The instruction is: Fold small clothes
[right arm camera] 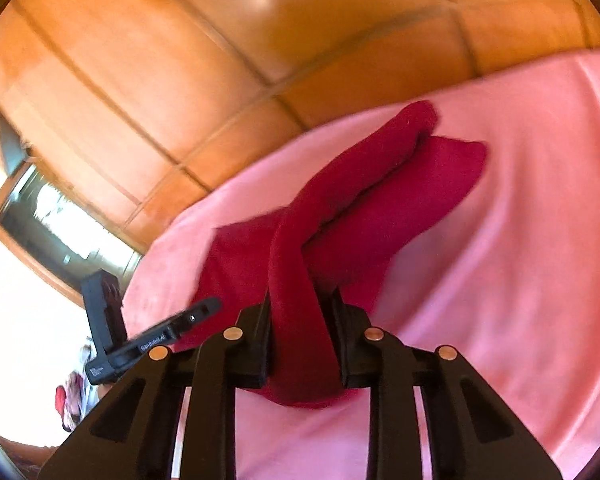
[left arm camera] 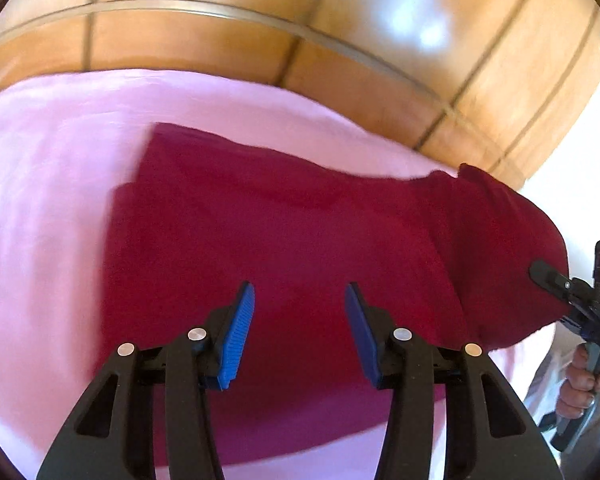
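A pale pink sheet (left arm camera: 52, 184) covered the bed, lying smooth with faint creases. Behind it stood glossy orange-brown wooden wardrobe panels (right arm camera: 148, 64), split by thin seams and catching bright glare, while a dark-framed window (right arm camera: 48, 220) showed at far left.

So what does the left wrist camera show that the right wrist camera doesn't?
Only the left wrist view shows the left gripper from behind, its blue pads spread apart above the dark red garment with nothing between them, and a hand holding the right gripper's handle.

Only the right wrist view shows the right gripper clamped on a bunched fold of the garment, lifted off the cloth, plus a window at left.

Both show the pink cloth under the garment and the wooden panelling behind.
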`<state>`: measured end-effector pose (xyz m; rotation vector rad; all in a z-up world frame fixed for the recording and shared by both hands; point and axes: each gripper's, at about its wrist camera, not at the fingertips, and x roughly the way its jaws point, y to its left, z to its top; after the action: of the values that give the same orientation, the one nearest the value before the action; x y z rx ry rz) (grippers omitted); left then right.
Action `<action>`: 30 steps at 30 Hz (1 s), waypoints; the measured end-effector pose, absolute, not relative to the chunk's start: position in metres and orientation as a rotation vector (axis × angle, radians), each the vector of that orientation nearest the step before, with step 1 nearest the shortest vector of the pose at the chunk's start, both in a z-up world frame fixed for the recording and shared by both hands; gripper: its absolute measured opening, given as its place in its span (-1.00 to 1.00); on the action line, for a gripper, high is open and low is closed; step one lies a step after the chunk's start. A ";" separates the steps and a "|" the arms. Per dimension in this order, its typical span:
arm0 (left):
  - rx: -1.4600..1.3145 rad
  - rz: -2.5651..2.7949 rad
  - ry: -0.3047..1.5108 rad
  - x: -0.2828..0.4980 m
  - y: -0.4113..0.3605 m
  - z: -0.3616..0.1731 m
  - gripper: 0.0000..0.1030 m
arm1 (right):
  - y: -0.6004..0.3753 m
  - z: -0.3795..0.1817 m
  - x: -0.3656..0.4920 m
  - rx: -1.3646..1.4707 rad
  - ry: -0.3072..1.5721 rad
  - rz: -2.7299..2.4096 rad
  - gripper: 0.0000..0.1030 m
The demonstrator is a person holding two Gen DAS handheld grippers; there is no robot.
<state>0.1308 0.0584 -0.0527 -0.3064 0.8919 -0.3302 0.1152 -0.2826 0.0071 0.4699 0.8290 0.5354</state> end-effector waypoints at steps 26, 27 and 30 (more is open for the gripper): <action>-0.764 -0.414 0.878 0.110 0.191 -0.031 0.28 | -0.083 -0.014 0.085 0.108 0.909 0.918 0.21; -0.760 -0.418 0.888 0.113 0.189 -0.031 0.28 | -0.095 -0.016 0.079 0.109 0.907 0.891 0.21; -0.712 -0.413 0.944 0.127 0.173 -0.030 0.28 | -0.133 -0.024 0.064 0.091 0.896 0.786 0.22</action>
<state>0.1275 0.1733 -0.0303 -0.7120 0.9443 -0.4128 0.0636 -0.1327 -0.0241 0.0907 0.8962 0.7855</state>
